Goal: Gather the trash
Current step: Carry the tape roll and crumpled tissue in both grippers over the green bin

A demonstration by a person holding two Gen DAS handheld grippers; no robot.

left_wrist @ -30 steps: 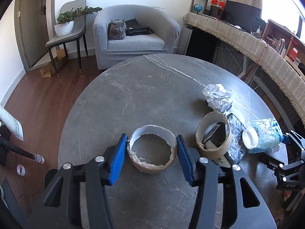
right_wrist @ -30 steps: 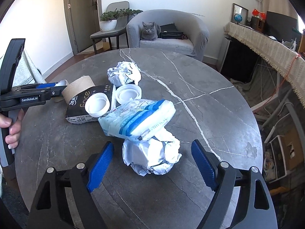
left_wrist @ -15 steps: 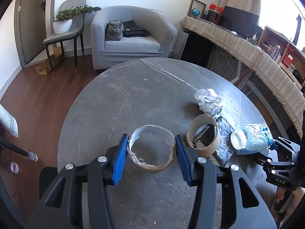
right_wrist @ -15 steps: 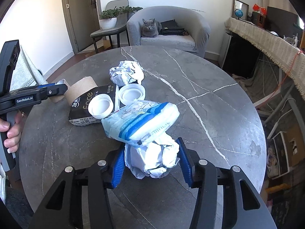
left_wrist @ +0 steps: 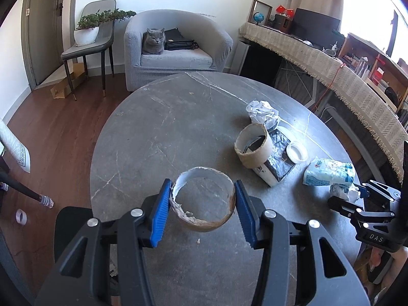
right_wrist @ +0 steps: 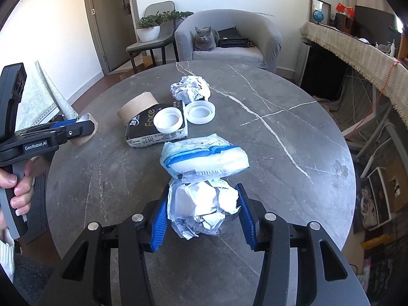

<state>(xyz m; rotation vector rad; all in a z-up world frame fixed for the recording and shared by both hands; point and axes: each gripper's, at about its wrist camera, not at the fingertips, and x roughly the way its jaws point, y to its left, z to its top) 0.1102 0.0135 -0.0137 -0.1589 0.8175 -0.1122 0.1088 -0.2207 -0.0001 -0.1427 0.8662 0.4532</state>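
Note:
On the round grey marble table lies a pile of trash. My left gripper is shut on a short torn cardboard tube, pads on both sides of it. The right wrist view shows that left gripper side-on, with the tube at its tips. My right gripper is shut on a crumpled white paper ball, just in front of a blue-and-white tissue pack. From the left wrist view, the right gripper is at the table's right edge with the ball.
A second cardboard tube, a black packet, two white lids and another crumpled paper ball lie mid-table. Beyond the table are an armchair with a grey cat, a chair with a plant and a covered sideboard.
The right jaws have closed from wide open onto the crumpled paper ball. Both grippers have drawn back from the pile; the left still grips its tube.

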